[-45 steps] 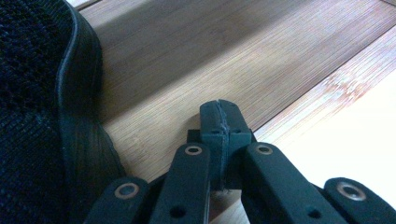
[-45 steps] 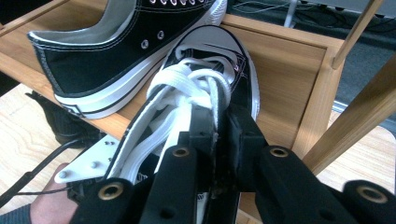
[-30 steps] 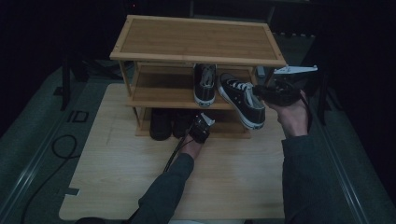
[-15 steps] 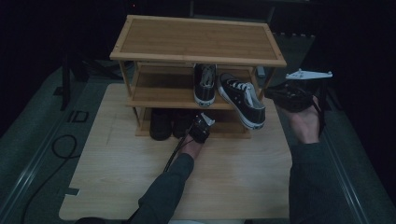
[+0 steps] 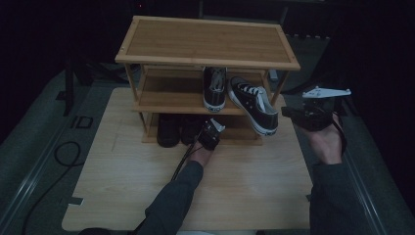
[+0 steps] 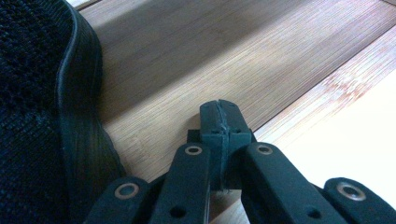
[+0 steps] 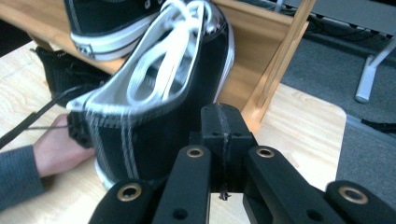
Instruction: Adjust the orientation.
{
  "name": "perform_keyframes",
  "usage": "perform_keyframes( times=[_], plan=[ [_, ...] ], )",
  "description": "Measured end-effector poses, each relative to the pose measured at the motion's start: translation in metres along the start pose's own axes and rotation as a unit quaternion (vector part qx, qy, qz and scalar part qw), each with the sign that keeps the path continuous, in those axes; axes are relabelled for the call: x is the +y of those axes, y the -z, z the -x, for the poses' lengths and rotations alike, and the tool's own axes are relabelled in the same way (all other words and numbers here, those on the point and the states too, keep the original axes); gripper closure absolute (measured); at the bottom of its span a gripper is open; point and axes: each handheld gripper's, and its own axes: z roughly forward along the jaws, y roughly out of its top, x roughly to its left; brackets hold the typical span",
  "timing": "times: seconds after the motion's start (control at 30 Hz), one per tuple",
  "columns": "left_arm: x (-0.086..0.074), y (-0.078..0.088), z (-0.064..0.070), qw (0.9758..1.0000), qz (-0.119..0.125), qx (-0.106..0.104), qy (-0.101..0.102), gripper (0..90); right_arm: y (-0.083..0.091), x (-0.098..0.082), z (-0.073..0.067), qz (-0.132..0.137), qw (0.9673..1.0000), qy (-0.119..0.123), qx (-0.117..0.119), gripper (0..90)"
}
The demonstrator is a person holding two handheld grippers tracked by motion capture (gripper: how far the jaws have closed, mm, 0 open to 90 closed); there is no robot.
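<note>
R gripper (image 5: 288,113) has just pulled back to the right, off the angled sneaker (image 5: 254,105), vs a sec ago when it sat right against the shoe's heel. Its jaws have just been closing and now sit fully together w/ nothing between them; the right gripper view shows the two pads (image 7: 223,122) pressed flat on each other, sneaker just ahead and to their left, not touched.

Sneaker itself lies toe-in on the middle shelf (image 5: 166,95) of the bamboo rack (image 5: 205,41), heel hanging out over the shelf's front edge, skewed next to the straight sneaker (image 5: 214,88). So: looks let go but not seated. Prob needs a nudge w/ closed tips to square it w/ its mate.

L gripper (image 5: 214,131) hasn't budged: parked low at the bottom shelf, jaws also fully together, holding nothing. In the left gripper view a black mesh shoe (image 6: 42,102) sits close on the left of the tips, apart from them; bare shelf wood ahead.

Meaning: placement step likely near done for this shoe; R hand is free for the push or the next pick.
</note>
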Motion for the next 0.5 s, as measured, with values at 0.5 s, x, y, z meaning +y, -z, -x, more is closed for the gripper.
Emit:
perform_keyframes(
  times=[0.5],
  plan=[
    [0.000,0.000,0.000,1.0000,0.000,0.000,0.000,90.0,0.015,-0.030,-0.023,-0.011,0.9996,0.019,0.015,90.0]
  ],
)
